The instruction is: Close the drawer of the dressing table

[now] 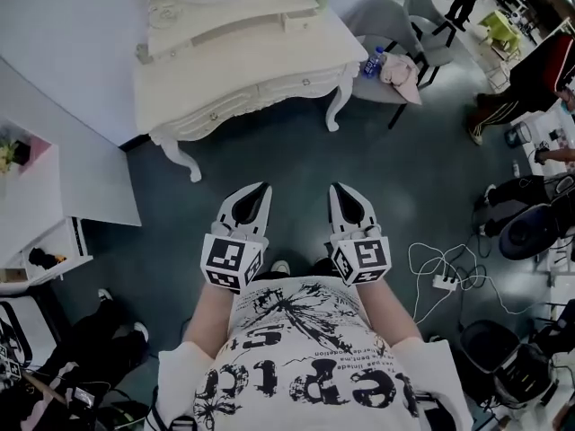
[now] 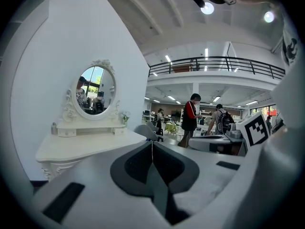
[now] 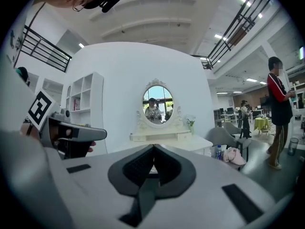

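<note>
The white dressing table (image 1: 243,57) stands against the wall ahead of me, well beyond both grippers. Its front band of drawers (image 1: 260,97) carries small knobs; I cannot tell whether one drawer stands out. In the head view my left gripper (image 1: 262,188) and right gripper (image 1: 336,189) are side by side over the dark floor, both pointing at the table. Each is shut with nothing between its fingers. The table with its oval mirror (image 2: 95,89) shows at the left in the left gripper view, past the left gripper (image 2: 151,142). It sits centred behind the right gripper (image 3: 153,146).
A grey chair (image 1: 388,27) with a pink bag and a bottle stands right of the table. A white shelf unit (image 1: 40,205) is at the left. Cables and a power strip (image 1: 442,282) lie on the floor at the right. People stand further right (image 3: 279,109).
</note>
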Action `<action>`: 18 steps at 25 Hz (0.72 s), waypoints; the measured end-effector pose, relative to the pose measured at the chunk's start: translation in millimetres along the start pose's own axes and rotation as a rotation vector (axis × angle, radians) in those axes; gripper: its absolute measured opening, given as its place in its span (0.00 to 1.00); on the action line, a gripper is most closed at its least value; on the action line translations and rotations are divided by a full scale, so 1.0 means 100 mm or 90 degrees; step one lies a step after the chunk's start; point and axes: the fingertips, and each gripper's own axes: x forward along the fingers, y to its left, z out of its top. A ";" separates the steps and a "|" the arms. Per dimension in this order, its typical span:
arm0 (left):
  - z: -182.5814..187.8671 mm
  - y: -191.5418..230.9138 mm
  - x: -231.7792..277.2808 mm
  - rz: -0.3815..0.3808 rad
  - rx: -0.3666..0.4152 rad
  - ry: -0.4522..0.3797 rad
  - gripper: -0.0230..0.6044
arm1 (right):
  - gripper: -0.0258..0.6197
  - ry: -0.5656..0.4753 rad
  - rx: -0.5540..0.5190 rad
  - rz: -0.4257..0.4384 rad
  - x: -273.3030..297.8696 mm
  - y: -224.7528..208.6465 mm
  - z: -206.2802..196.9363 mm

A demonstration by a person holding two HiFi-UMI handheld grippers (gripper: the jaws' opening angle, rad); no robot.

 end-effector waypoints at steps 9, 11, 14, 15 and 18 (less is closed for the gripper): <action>0.01 0.33 0.50 0.045 -0.007 0.010 0.07 | 0.07 0.003 -0.001 0.028 0.57 -0.40 0.06; 0.06 0.36 0.71 0.059 -0.007 0.007 0.07 | 0.07 0.002 -0.002 0.040 0.73 -0.57 0.10; 0.14 0.40 1.10 0.076 -0.004 0.004 0.07 | 0.07 -0.003 -0.003 0.061 1.02 -0.90 0.20; 0.19 0.43 1.25 0.084 -0.004 0.001 0.07 | 0.07 -0.005 -0.005 0.069 1.15 -1.02 0.25; 0.36 0.52 1.68 0.112 -0.012 -0.014 0.07 | 0.07 -0.001 -0.013 0.098 1.51 -1.35 0.38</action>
